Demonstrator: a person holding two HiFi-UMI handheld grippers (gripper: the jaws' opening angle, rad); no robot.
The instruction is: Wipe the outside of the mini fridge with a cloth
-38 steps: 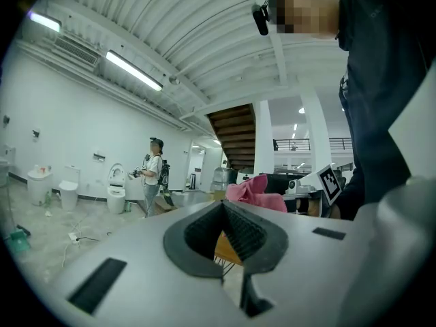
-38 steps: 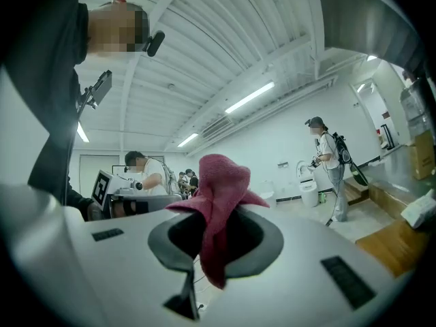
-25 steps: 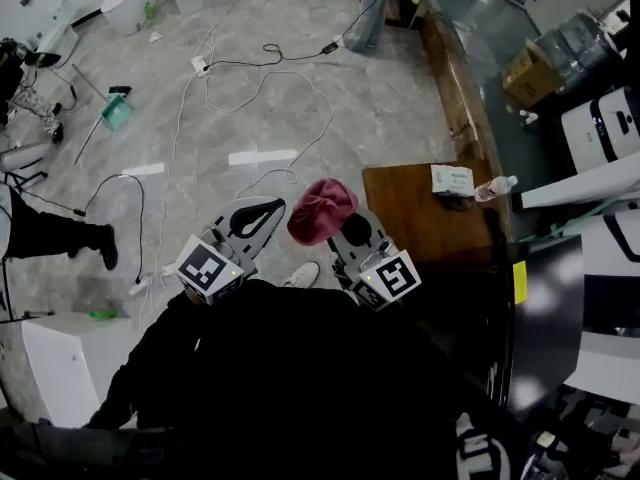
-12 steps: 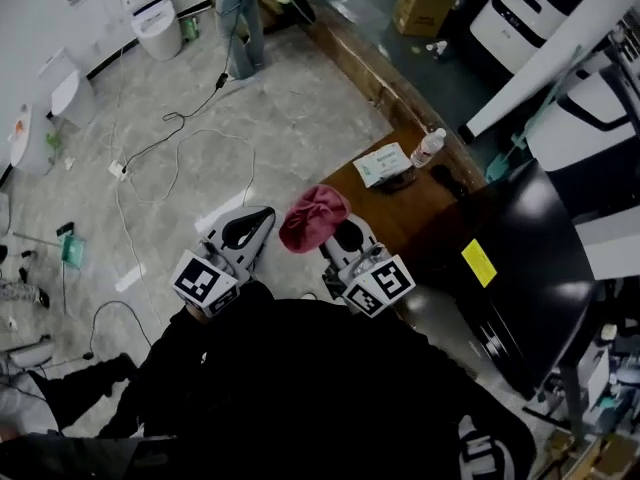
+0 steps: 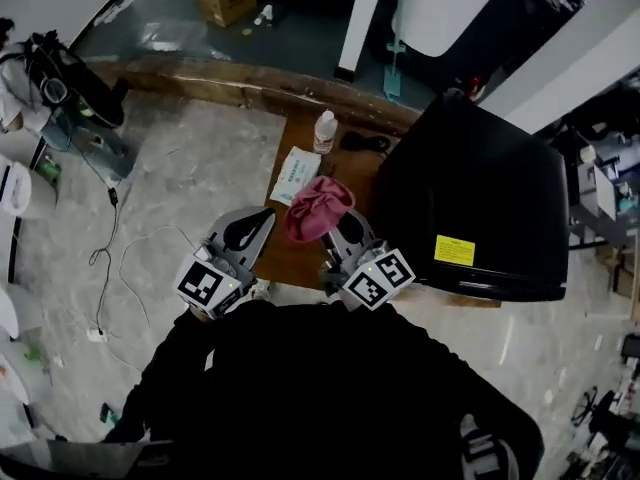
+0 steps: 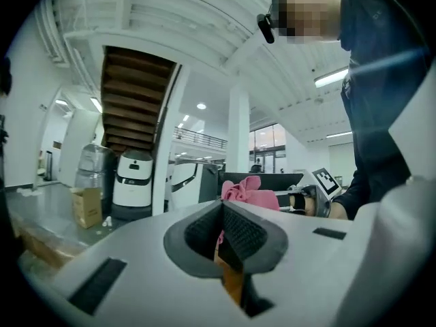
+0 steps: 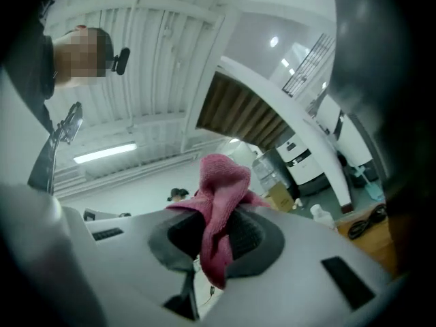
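Although the pink cloth [image 5: 318, 206] is clamped in the jaws of the right hand-held gripper [image 5: 341, 230], wiping is judged not yet begun; the cloth is held above the wooden surface [image 5: 290, 256], just left of the black mini fridge [image 5: 470, 198] at centre right, seemingly apart from it; the left hand-held gripper [image 5: 262, 216] is closed on nothing; every outer face is left to be wiped.

yellow label [image 5: 454, 251]: print unreadable | table [image 5: 292, 261]: partly behind cloth [image 5: 318, 208] | packet [image 5: 294, 175]: print unreadable
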